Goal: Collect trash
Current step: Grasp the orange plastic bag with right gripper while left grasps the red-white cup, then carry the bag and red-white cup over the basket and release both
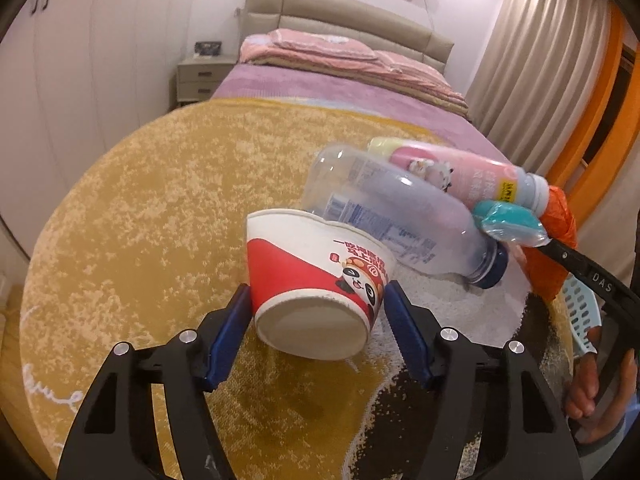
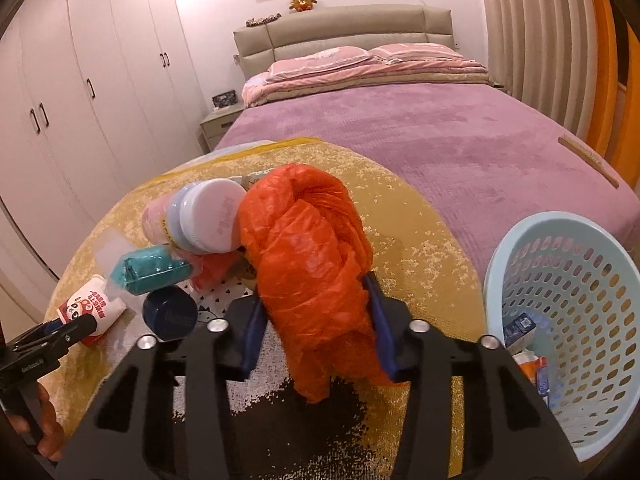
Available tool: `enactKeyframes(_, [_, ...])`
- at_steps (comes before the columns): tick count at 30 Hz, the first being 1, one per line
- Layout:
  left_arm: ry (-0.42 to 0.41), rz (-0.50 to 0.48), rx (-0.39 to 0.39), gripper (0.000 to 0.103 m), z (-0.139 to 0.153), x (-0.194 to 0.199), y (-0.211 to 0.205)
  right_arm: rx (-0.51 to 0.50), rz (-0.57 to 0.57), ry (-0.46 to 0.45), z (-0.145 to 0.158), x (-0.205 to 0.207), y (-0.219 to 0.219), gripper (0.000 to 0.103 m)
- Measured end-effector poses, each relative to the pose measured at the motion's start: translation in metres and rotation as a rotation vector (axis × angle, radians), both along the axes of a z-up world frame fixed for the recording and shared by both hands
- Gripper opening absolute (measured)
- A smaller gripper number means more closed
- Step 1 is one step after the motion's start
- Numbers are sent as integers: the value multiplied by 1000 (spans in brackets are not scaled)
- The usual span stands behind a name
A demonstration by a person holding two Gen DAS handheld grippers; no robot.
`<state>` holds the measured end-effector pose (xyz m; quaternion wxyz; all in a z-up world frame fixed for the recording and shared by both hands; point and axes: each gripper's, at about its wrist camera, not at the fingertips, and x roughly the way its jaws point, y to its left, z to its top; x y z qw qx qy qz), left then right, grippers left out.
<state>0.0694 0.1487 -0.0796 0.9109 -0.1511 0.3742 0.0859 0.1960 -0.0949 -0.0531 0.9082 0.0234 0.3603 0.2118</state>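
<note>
My left gripper (image 1: 318, 300) is shut on a red and white paper cup (image 1: 316, 280) lying on its side, base toward the camera; it also shows in the right wrist view (image 2: 90, 312). My right gripper (image 2: 316, 300) is shut on a crumpled orange plastic bag (image 2: 308, 256), seen at the right of the left wrist view (image 1: 552, 248). Between them lie a clear bottle with a dark blue cap (image 1: 400, 216), a pink bottle (image 1: 460, 172) and a teal wrapped packet (image 1: 508, 224).
All lies on a round yellow rug (image 1: 140, 220). A light blue perforated basket (image 2: 568, 320) with some trash inside stands at the right. A bed with a purple cover (image 2: 400, 128) is behind, white wardrobes (image 2: 80, 80) to the left.
</note>
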Motion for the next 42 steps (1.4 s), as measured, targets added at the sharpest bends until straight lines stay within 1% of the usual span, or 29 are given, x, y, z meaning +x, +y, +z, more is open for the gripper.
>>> enactKeyframes(4, [-48, -14, 11, 65, 16, -8, -7, 17, -2, -16, 6, -7, -6, 34])
enactKeyframes(12, [-136, -76, 32, 65, 52, -15, -34, 70, -39, -65, 31, -21, -32, 34])
enactKeyframes(18, [-183, -157, 39, 65, 74, 0, -68, 108, -95, -103, 51, -27, -66, 34])
enactKeyframes(23, [-203, -247, 49, 65, 86, 21, -108, 103, -168, -131, 60, -29, -97, 34])
enactKeyframes(29, [-213, -351, 57, 65, 89, 47, -156, 100, -270, -136, 62, -29, -142, 34])
enactKeyframes(32, [-216, -395, 78, 65, 89, 59, -185, 95, -323, -133, 62, -26, -165, 34])
enactKeyframes(38, [-213, -497, 93, 65, 85, 80, -242, 92, -433, -102, 55, -13, -207, 34])
enactKeyframes(42, [-193, -537, 98, 65, 78, 95, -272, 83, -506, -48, 44, -6, -228, 34])
